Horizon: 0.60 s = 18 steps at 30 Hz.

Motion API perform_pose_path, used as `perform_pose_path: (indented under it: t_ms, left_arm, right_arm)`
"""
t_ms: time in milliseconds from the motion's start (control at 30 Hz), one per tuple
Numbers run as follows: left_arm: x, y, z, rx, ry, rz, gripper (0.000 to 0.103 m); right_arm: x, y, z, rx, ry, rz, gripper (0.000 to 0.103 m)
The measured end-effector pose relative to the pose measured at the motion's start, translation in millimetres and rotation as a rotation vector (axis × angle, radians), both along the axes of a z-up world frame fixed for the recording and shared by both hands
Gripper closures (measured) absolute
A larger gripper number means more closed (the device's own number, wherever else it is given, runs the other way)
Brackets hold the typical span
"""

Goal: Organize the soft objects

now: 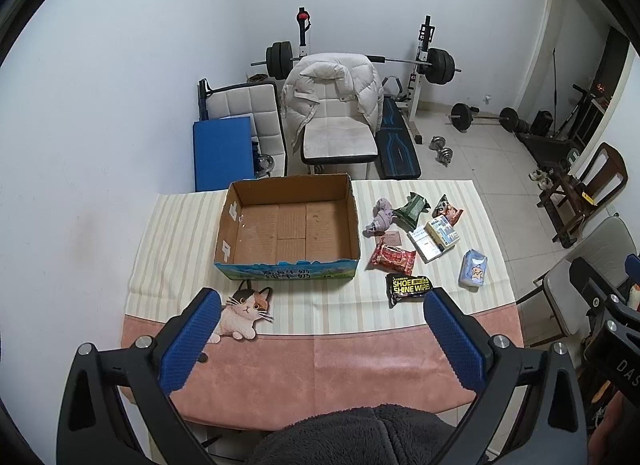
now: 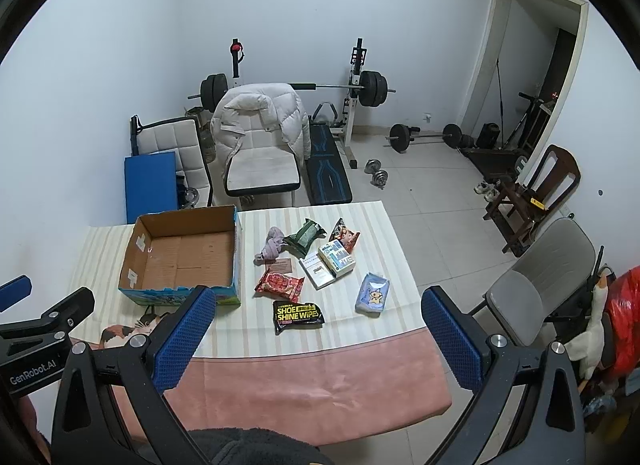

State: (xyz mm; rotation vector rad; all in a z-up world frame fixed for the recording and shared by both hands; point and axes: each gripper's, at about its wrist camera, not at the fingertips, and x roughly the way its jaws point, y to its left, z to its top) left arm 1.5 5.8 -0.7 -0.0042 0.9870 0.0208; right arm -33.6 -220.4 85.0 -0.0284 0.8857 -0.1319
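Left gripper (image 1: pixel 320 329) and right gripper (image 2: pixel 316 329) both spread wide, holding nothing, low in frame. Cardboard box (image 1: pixel 256 261) mid-frame; packets (image 2: pixel 298 315) and grey cloth (image 2: pixel 272 249) loose on table (image 2: pixel 300 385) right of it, nothing blocking.

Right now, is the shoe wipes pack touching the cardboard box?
Apart. The right wrist view shows striped cloth between the shoe wipes pack and the cardboard box.
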Motion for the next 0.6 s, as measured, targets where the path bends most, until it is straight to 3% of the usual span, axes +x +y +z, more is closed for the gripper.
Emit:
perform_pose_path:
  t_ms: [600]
  left_arm:
    - [0.0, -3.3, 7.0, 0.000, -0.004, -0.004, 0.000]
  right_arm:
    - [0.6, 4.1, 2.6, 0.012, -0.003, 0.001, 0.000]
